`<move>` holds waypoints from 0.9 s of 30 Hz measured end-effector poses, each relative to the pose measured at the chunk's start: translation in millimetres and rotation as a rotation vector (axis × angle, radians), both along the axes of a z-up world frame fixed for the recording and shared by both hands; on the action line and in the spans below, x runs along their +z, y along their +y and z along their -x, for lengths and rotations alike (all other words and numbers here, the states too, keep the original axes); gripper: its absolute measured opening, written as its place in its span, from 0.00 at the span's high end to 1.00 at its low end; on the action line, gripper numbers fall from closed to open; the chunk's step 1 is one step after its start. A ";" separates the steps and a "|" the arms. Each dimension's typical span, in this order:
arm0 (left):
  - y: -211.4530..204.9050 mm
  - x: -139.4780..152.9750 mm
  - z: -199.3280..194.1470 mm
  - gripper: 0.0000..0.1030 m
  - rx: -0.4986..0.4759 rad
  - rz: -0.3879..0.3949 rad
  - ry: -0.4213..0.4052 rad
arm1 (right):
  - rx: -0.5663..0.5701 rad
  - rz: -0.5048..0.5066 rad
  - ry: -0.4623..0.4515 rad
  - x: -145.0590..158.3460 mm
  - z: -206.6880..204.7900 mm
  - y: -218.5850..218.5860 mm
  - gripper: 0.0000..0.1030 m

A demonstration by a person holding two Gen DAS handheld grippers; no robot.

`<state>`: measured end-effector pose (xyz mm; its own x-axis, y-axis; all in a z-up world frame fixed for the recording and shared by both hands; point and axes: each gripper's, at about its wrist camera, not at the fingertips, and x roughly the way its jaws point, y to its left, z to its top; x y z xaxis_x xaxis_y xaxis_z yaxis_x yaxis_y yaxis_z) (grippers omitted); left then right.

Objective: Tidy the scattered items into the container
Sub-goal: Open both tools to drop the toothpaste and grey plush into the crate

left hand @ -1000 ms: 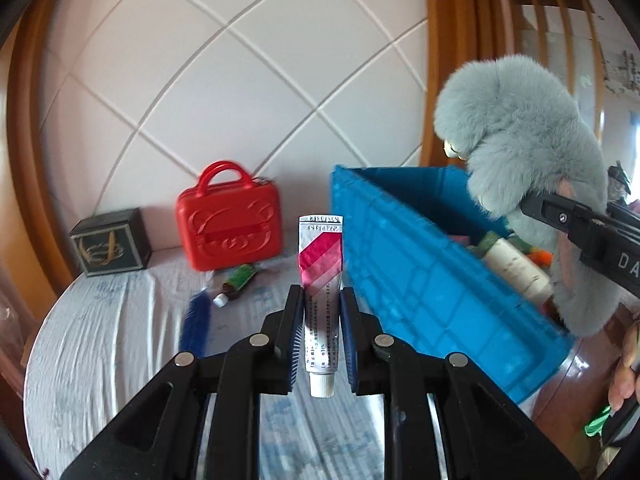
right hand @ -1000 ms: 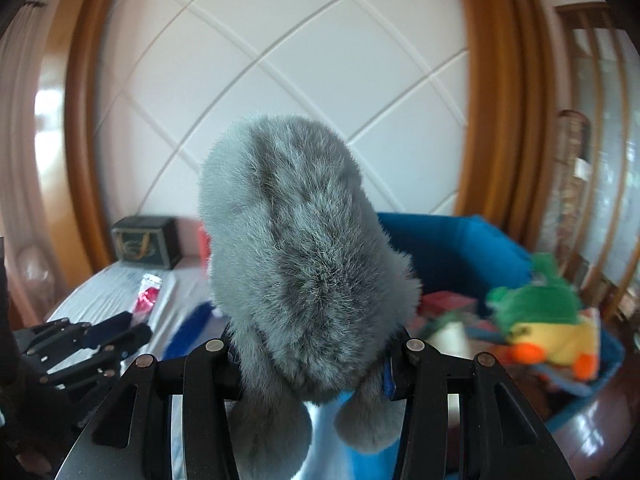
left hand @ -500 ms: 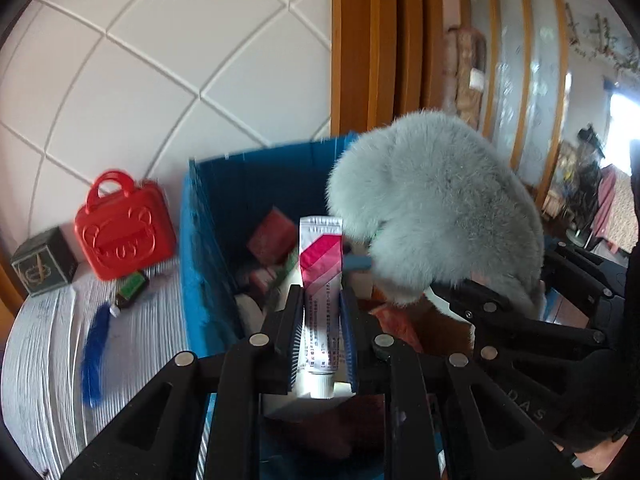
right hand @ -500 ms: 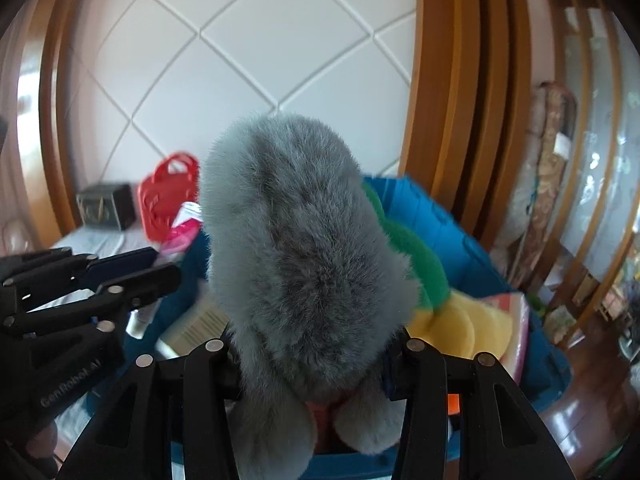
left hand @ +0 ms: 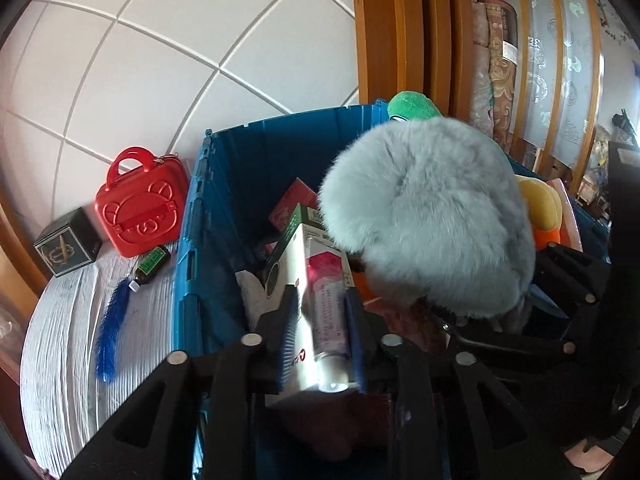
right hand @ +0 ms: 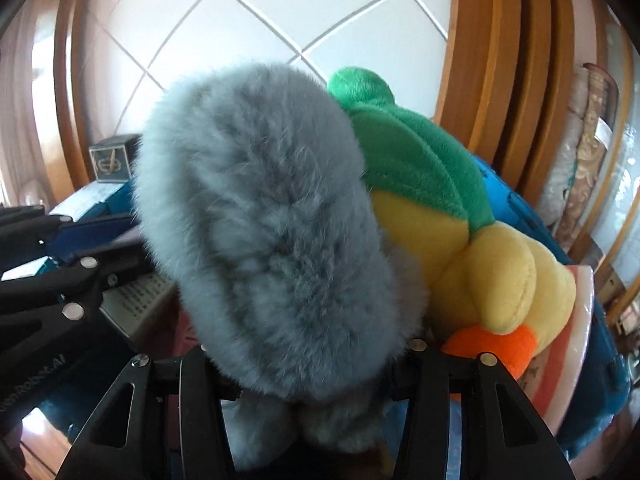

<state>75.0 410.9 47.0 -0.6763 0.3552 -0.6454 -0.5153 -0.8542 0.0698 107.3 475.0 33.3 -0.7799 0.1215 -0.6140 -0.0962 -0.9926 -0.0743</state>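
Observation:
Over the blue crate (left hand: 200, 240), my left gripper (left hand: 322, 300) has its jaws opening. A white tube with a pink band (left hand: 326, 312) lies loose between them, with a gap at the left pad (left hand: 289, 328). The tube hangs above a white and green box (left hand: 286, 264) inside the crate. My right gripper (right hand: 312, 364) holds a grey plush toy (right hand: 264, 232) upright over the crate (right hand: 520, 208). Its jaws are opening, and the fur still fills the space between the fingers. In the left wrist view the grey plush toy (left hand: 432, 216) hangs just right of the tube.
A green and yellow plush duck (right hand: 440, 208) and a red box (left hand: 292, 204) lie in the crate. On the round white table (left hand: 60, 360) to the crate's left stand a red case (left hand: 142, 204) and a dark box (left hand: 68, 242), beside a small green bottle (left hand: 152, 264) and a blue brush (left hand: 112, 320).
Both grippers swung from beside the crate to over it. The left jaws have parted and the tube has slid lower between them. The grey plush has come down beside the duck.

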 end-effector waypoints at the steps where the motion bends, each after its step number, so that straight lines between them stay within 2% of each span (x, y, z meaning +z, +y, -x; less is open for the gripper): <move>1: -0.2 0.5 -0.6 0.62 0.006 0.000 0.004 | 0.003 0.001 0.000 0.8 -1.7 1.7 0.50; 2: 0.0 1.2 -0.9 0.58 0.008 -0.003 0.009 | 0.006 0.001 0.001 1.9 -3.3 1.4 0.49; 3: -0.5 2.0 -2.7 0.52 0.007 -0.007 0.015 | 0.012 0.000 0.006 3.6 -6.2 0.9 0.43; 4: -0.1 2.3 -3.5 0.48 0.006 -0.009 0.021 | 0.016 0.000 0.012 5.0 -8.8 0.7 0.30; 6: -2.0 4.4 -8.3 0.46 0.003 -0.020 0.032 | 0.021 -0.003 0.032 10.2 -17.0 1.0 0.15; 9: -6.1 7.9 -13.8 0.46 0.001 -0.040 0.039 | 0.014 -0.010 0.046 16.8 -29.5 2.6 0.14; 12: -11.3 11.0 -20.6 0.45 -0.005 -0.055 0.043 | 0.002 -0.014 0.061 23.3 -42.0 4.4 0.06; 16: -18.7 13.2 -28.6 0.37 -0.007 -0.070 0.048 | -0.001 -0.013 0.079 30.6 -58.6 11.2 0.00; 27: -41.7 14.2 -46.5 0.30 -0.005 -0.107 0.053 | -0.104 -0.003 0.114 44.7 -97.7 34.8 0.00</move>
